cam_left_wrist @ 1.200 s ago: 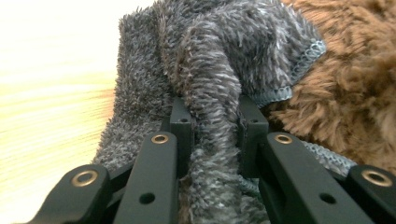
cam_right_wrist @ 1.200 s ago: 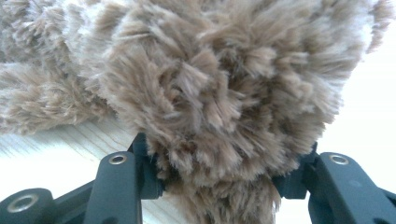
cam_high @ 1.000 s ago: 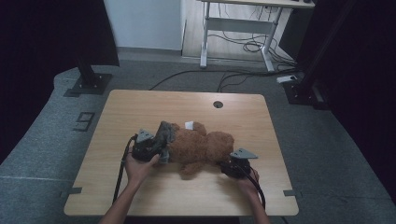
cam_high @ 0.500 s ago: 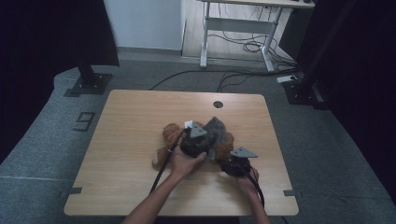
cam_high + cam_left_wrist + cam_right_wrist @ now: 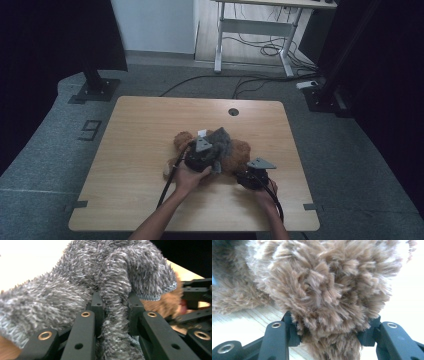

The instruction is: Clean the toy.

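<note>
A brown plush bear (image 5: 240,152) lies on the wooden table (image 5: 140,135), right of middle. A grey fuzzy garment (image 5: 221,141) is bunched over the bear's middle. My left gripper (image 5: 211,151) is shut on a fold of this garment (image 5: 100,277); in the left gripper view the jaws pinch a narrow strand between the pads (image 5: 97,306). My right gripper (image 5: 246,171) sits at the bear's near right side, shut on a thick brown limb of the bear (image 5: 324,285), with fur bulging over both pads (image 5: 292,330).
A white tag (image 5: 202,133) pokes up beside the garment. A round cable hole (image 5: 233,111) sits near the table's far edge. Behind the table stand a white desk frame (image 5: 250,35), floor cables (image 5: 260,50) and black stands (image 5: 95,85). My right gripper's black frame (image 5: 197,297) shows in the left gripper view.
My left gripper has moved right from the bear's left side to over its middle, dragging the grey garment along. The right gripper and hand have stayed in place.
</note>
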`<state>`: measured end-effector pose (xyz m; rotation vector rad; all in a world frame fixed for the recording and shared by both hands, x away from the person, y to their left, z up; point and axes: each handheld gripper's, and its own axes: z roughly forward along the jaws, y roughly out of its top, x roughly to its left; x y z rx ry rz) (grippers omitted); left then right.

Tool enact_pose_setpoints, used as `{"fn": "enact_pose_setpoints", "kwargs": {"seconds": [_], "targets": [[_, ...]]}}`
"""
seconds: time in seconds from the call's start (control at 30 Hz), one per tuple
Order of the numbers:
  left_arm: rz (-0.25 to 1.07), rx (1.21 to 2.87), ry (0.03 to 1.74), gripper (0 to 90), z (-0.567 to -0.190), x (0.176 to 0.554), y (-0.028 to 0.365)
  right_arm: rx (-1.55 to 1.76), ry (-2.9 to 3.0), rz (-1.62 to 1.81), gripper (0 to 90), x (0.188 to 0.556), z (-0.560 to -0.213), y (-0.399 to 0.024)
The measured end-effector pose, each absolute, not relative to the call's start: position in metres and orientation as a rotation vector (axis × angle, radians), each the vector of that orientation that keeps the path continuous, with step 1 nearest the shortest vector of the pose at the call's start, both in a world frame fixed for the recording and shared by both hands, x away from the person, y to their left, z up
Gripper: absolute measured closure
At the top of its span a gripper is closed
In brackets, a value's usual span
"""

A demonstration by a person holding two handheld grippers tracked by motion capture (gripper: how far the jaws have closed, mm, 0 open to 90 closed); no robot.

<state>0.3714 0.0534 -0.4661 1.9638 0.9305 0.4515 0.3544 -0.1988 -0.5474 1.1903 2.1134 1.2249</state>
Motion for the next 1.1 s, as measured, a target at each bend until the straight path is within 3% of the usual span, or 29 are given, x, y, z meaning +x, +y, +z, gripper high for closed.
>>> {"fn": "enact_pose_setpoints", "kwargs": {"seconds": [0.17,0.43,0.67,0.87,1.1], "targets": [[0.444,1.899,0.998,72.9,-0.469,0.370,0.097,1.186,2.114,1.230,47.6,0.354,-0.547,-0.198],[0.490,1.854,1.089,72.6,-0.477,0.366,0.134,1.189,2.116,1.224,47.7,0.353,-0.546,-0.197],[0.382,1.870,1.219,72.4,-0.507,0.369,0.168,1.203,2.115,1.231,47.7,0.354,-0.547,-0.198],[0.464,1.840,1.108,72.1,-0.464,0.370,0.147,1.212,2.097,1.211,48.3,0.358,-0.548,-0.196],[0.491,1.906,0.982,71.6,-0.429,0.389,0.091,1.206,2.083,1.194,48.3,0.363,-0.548,-0.192]]}}
